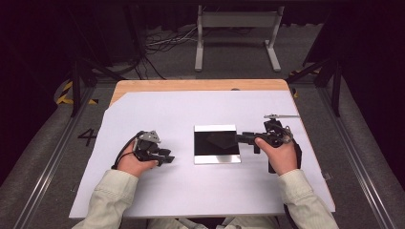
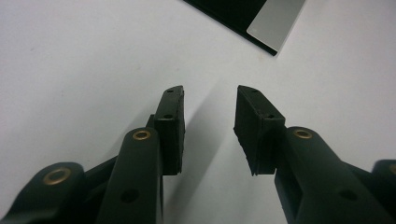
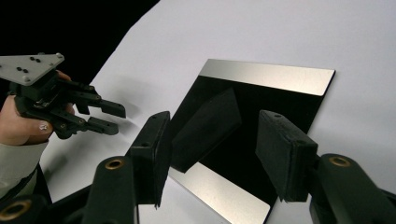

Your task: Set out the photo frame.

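Both claws stand apart with nothing gripped. Right gripper (image 3: 212,156) has its jaws spread wide over the near-right edge of the black tray (image 3: 280,100); a dark flat piece (image 3: 208,128) lies on the tray between the jaws, close against the left pad, and the right pad stands clear of it. Whether the left pad actually touches the piece I cannot tell. In the high view the right gripper (image 1: 248,138) reaches in from the tray's right side, with the piece (image 1: 219,140) just ahead of its tips.

Left gripper (image 2: 210,126) is also wide open, jaws empty above the bare white sheet (image 2: 70,60), with a corner of the tray (image 2: 275,21) beyond and to the right of its tips. In the high view it (image 1: 167,157) rests well left of the tray (image 1: 215,157).

Only one piece of writing can be read: a "4" (image 1: 88,137) marked on the floor left of the table. The tray's silver strips bear no readable text.
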Demonstrator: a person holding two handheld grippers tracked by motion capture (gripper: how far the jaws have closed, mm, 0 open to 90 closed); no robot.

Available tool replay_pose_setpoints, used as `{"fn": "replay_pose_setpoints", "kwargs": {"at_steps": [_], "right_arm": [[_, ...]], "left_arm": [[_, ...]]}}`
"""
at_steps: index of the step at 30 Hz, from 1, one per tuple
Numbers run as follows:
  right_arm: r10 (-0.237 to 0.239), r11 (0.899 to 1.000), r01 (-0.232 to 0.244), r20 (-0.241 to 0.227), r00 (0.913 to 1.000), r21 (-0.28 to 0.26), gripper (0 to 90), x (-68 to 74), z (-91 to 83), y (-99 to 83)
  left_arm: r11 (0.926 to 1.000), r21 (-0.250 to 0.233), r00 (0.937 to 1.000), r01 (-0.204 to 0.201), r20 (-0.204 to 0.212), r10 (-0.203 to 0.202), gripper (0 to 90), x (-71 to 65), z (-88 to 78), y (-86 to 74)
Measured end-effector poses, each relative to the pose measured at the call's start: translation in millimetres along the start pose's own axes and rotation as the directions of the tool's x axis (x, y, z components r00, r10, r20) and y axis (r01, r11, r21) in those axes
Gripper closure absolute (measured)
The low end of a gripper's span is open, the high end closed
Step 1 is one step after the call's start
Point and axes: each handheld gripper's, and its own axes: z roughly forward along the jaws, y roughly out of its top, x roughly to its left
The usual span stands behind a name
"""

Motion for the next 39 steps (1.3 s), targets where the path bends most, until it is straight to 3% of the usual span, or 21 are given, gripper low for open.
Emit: {"fn": "replay_pose_setpoints", "kwargs": {"at_steps": [3, 6, 11, 13, 20, 25, 39], "right_arm": [[0.007, 0.999, -0.008, 0.019, 0.9998, 0.031, 46.3, -0.8, 4.1, 2.6], [0.012, 1.000, -0.013, 0.043, 0.9990, 0.025, 45.0, -0.7, 4.5, 5.0], [0.093, 0.994, -0.096, 0.060, 0.9939, 0.046, 43.0, -1.9, 4.4, 6.5], [0.099, 0.993, -0.103, 0.065, 0.9930, 0.053, 42.1, -2.1, 4.4, 6.8], [0.136, 0.987, -0.141, 0.060, 0.9889, 0.076, 38.4, -0.3, 8.4, 6.9], [0.173, 0.977, -0.178, 0.051, 0.9835, 0.116, 39.3, 0.8, 16.6, 6.9], [0.176, 0.970, -0.178, 0.026, 0.9841, 0.167, 39.4, 2.3, 35.4, 4.9]], "left_arm": [[1.0000, 0.003, 1.0000, -0.008, 0.002, 0.008, 63.6, -0.1, 0.9, 1.1], [1.0000, 0.003, 1.0000, -0.007, 0.004, 0.007, 63.6, 0.2, 1.6, 1.7], [0.9999, 0.007, 0.9999, -0.011, 0.007, 0.011, 63.7, 0.4, 2.8, 2.5], [1.0000, 0.008, 0.9999, -0.005, 0.010, 0.005, 63.7, 0.2, 3.6, 2.6], [0.9999, 0.009, 0.9999, -0.011, 0.009, 0.011, 63.5, -0.1, 5.1, 3.3], [0.9999, 0.013, 0.9999, -0.011, 0.009, 0.011, 63.3, -0.3, 5.5, 3.6], [0.9999, 0.012, 0.9999, -0.009, 0.010, 0.008, 62.9, -0.8, 5.6, 4.3]]}}
